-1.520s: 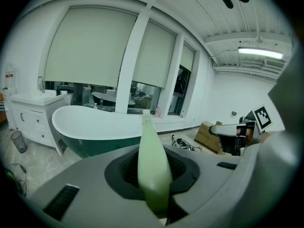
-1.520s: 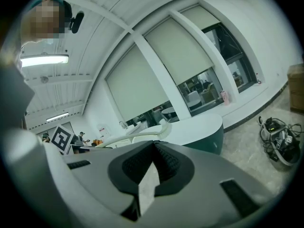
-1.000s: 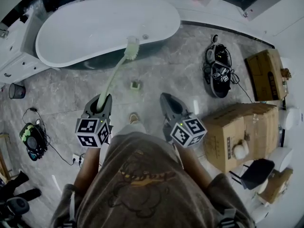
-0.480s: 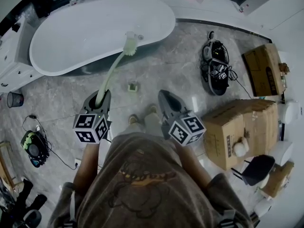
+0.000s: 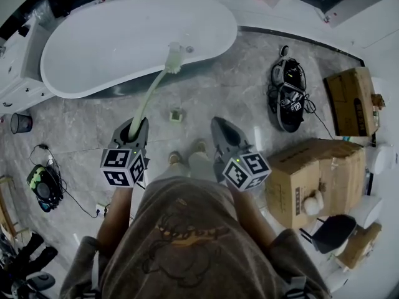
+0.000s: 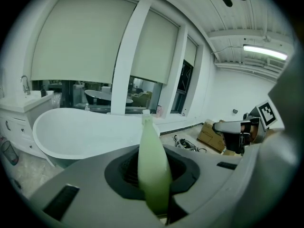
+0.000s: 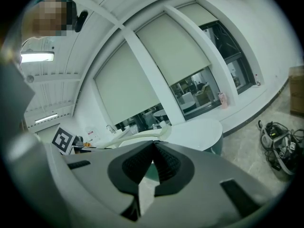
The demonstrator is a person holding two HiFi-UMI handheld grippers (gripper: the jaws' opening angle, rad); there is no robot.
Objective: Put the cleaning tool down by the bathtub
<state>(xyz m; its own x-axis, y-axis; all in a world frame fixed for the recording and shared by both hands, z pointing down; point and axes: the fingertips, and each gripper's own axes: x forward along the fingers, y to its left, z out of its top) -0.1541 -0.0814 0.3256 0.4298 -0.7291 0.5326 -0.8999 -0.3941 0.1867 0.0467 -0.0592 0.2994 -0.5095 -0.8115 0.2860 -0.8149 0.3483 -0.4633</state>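
So, we've got the left gripper (image 5: 134, 128) clamped on the pale green handle of the cleaning tool (image 5: 149, 95). It's a long brush angled up and away from us, and its head overlaps the near rim of the bathtub (image 5: 106, 42). Can't tell from above whether it touches the rim. The right gripper (image 5: 219, 129) has its jaws pressed together with nothing in them.

Room-wise, the grey floor (image 5: 237, 80) between our shoes (image 5: 199, 147) and the tub's curved near edge is mostly free. Only a small green holder (image 5: 177, 113) sits in that strip. The right side is tighter, with a cable tangle (image 5: 290, 95) by the wall, then cardboard boxes (image 5: 315, 179). On the left are a white cabinet (image 5: 19, 73) beside the tub's end, a little bin (image 5: 20, 123) and a wired gadget (image 5: 40, 187).

The head view gives us the floor layout but no walls. The left gripper view shows the handle seated between the dark pads, plus tall windows with blinds behind the tub and the other gripper at its right edge. The right gripper view shows its own pads meeting at the tips, and the brush handle arcing toward the tub from the side.
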